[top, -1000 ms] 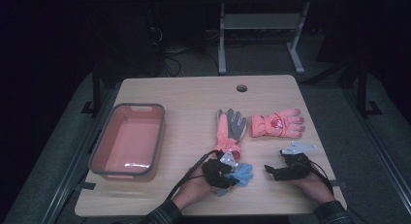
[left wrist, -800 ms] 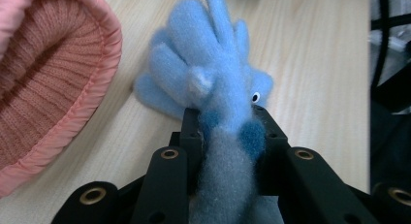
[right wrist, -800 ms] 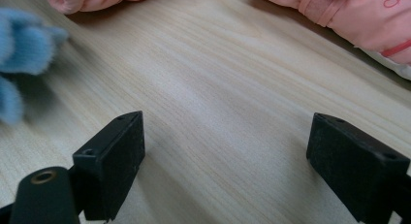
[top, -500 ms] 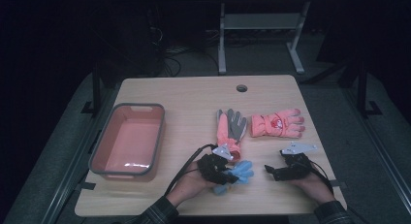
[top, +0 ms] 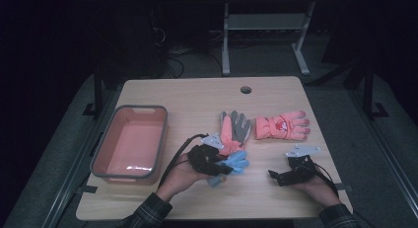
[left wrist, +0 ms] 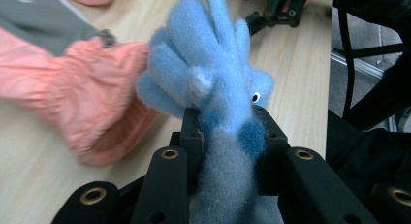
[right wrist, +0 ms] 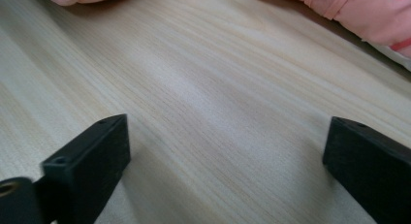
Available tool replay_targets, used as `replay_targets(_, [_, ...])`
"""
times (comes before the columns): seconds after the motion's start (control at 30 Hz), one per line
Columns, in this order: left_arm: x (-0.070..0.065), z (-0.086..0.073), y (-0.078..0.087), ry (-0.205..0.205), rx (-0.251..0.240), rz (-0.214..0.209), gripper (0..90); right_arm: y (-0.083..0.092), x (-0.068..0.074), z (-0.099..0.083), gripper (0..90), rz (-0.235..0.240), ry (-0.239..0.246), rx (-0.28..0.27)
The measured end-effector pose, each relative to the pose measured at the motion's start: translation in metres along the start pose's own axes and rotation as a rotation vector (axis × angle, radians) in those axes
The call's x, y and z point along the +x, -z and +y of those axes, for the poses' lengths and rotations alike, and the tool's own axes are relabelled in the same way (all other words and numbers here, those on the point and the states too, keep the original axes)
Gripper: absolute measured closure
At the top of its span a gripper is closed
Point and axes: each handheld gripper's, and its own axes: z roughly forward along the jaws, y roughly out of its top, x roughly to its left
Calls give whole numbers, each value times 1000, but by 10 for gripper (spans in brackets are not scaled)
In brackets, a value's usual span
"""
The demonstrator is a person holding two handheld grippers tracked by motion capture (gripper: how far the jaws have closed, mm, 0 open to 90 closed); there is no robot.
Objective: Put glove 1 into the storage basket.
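One blue glove (left wrist: 213, 83), two pink gloves (top: 231, 132), one tray (top: 106, 151)

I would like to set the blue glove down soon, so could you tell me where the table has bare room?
Bare wood lies between the tray and the grey-palmed glove, across the far table around the hole, and between the left gripper and right gripper. The blue glove and pink glove crowd the centre-right.

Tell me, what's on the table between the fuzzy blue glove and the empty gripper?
Nothing: the high view shows bare wood between the blue glove, held by the left gripper, and the open right gripper.
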Motion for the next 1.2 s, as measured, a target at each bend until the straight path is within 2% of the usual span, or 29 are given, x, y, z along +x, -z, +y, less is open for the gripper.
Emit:
replay_targets(0.23, [12, 2, 21, 27, -11, 34, 710, 0, 0, 0, 14, -1, -6, 3])
replay_targets(0.53, [31, 3, 56, 69, -65, 93, 709, 0, 0, 0, 15, -1, -4, 2])
replay_targets(0.57, [36, 2, 64, 78, -83, 110, 709, 0, 0, 0, 15, -2, -2, 3])
replay_targets(0.63, [39, 1, 67, 90, -95, 121, 709, 0, 0, 0, 15, -1, -4, 2])
replay_targets(0.7, [47, -2, 78, 96, -95, 155, 710, 0, 0, 0, 15, 0, -2, 2])
replay_targets(0.9, [62, -6, 95, 112, -111, 201, 710, 0, 0, 0, 15, 1, 0, 0])
replay_targets(1.2, [90, -17, 124, 171, -130, 296, 710, 0, 0, 0, 15, 0, 0, 2])
